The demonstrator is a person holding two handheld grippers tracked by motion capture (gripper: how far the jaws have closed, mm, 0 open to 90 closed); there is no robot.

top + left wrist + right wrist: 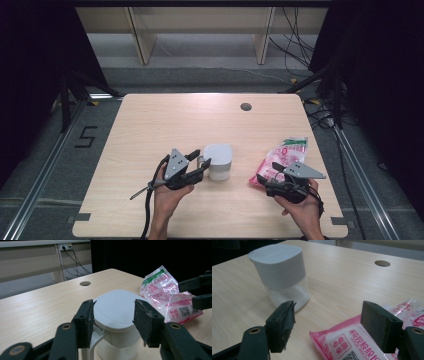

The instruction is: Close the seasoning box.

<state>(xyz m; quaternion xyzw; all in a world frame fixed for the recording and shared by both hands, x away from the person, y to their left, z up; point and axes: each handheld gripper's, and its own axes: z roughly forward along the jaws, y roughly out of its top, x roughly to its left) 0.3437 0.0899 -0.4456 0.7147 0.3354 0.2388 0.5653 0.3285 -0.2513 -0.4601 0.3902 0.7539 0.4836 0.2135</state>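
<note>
A white container with a rounded square lid stands upright in the middle of the wooden table. From its left, my left gripper reaches toward it, jaws open. In the left gripper view the two pads stand on either side of the container's lid without pressing on it, and the left pad is close to a white handle. A pink and clear bag lies to the container's right. My right gripper sits at the bag's near end, open, with the bag low between its jaws.
A round cable hole lies toward the table's far edge. The right gripper's black jaws show beside the bag in the left gripper view. Beyond the table are wooden supports and cables on the floor.
</note>
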